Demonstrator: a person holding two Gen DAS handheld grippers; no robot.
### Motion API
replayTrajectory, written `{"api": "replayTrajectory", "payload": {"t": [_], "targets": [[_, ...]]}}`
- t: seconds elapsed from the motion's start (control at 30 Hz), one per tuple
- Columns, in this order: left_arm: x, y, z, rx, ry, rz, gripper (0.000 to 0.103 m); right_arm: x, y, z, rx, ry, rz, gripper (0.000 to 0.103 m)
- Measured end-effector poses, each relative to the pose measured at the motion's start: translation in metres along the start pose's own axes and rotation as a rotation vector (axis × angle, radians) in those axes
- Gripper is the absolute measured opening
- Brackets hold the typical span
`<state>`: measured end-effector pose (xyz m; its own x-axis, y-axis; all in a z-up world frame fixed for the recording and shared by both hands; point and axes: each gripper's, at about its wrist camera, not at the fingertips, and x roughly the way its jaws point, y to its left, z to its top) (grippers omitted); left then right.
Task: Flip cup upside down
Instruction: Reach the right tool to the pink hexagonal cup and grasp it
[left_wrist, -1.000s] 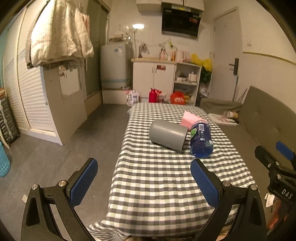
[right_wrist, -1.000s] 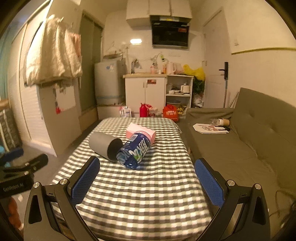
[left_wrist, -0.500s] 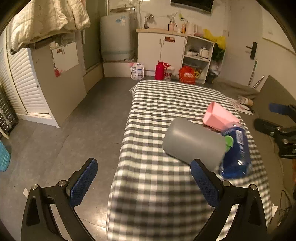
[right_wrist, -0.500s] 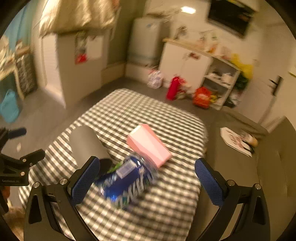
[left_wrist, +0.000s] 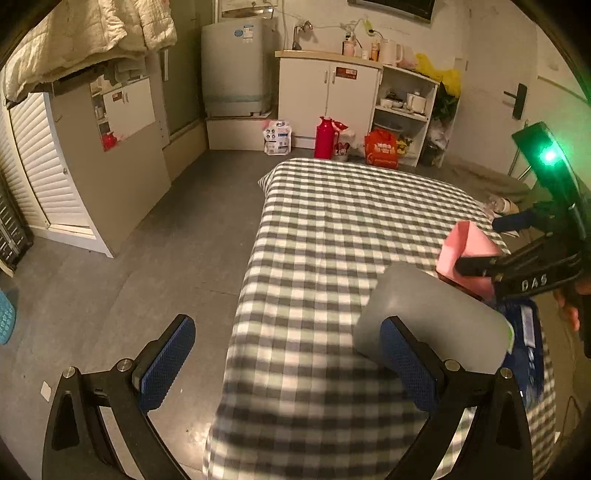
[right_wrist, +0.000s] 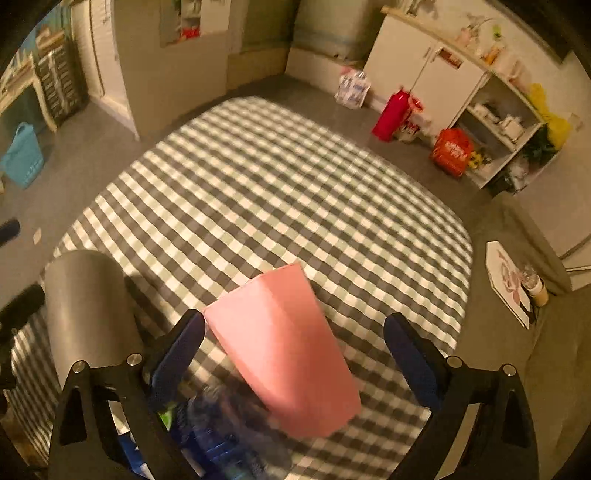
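A grey cup (left_wrist: 432, 317) lies on its side on the checked tablecloth (left_wrist: 332, 229); it also shows in the right wrist view (right_wrist: 88, 306). My left gripper (left_wrist: 288, 365) is open, its right finger against the cup's near end, the cup outside the jaws. My right gripper (right_wrist: 295, 354) is open above a pink box (right_wrist: 280, 350), which lies between the fingers. From the left wrist view the right gripper (left_wrist: 517, 258) hovers over the pink box (left_wrist: 469, 247).
A blue bottle (right_wrist: 221, 443) lies on its side beside the cup and box, also seen in the left wrist view (left_wrist: 528, 339). The table's left edge drops to grey floor (left_wrist: 147, 258). A sofa (right_wrist: 535, 332) stands right of the table.
Both grippers have moved forward and down toward the table. The left one has come up to the cup's near end; the right one is now over the pink box.
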<state>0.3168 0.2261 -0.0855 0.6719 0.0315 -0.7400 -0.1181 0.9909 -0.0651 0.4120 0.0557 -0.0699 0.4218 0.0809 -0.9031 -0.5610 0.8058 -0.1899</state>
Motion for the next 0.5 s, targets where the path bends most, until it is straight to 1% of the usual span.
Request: {"api": "replayTrajectory", "payload": {"t": [0.03,0.07,0.13,0.17,0.2,0.3,0.4,0.5], "targets": [[0.001,-0.001,0.003,0.0,-0.002,0.001,0.103,0.006,0.0,0.003,-0.011,0.015,0.003,0.097],[0.001,-0.002,0.006,-0.003,-0.009,0.003,0.103,0.01,-0.002,0.005,-0.002,0.023,0.023,0.097],[0.0,-0.001,0.008,-0.006,-0.017,0.001,0.103,0.015,-0.004,0.007,0.013,0.023,0.027,0.092],[0.0,-0.001,0.009,-0.006,-0.018,0.0,0.103,0.018,-0.005,0.008,0.02,0.03,0.027,0.084],[-0.001,0.0,0.009,-0.005,-0.017,0.002,0.103,0.021,-0.005,0.009,0.027,0.042,0.037,0.079],[-0.003,0.001,0.008,0.002,-0.01,0.007,0.103,0.019,-0.005,0.01,0.044,0.027,0.027,0.077],[-0.012,0.002,0.005,0.012,-0.008,0.021,0.103,-0.005,-0.006,0.008,0.061,-0.027,-0.008,0.075],[-0.032,0.001,0.004,0.011,-0.012,0.021,0.103,-0.043,-0.01,0.004,0.097,-0.08,-0.017,0.072]]}}
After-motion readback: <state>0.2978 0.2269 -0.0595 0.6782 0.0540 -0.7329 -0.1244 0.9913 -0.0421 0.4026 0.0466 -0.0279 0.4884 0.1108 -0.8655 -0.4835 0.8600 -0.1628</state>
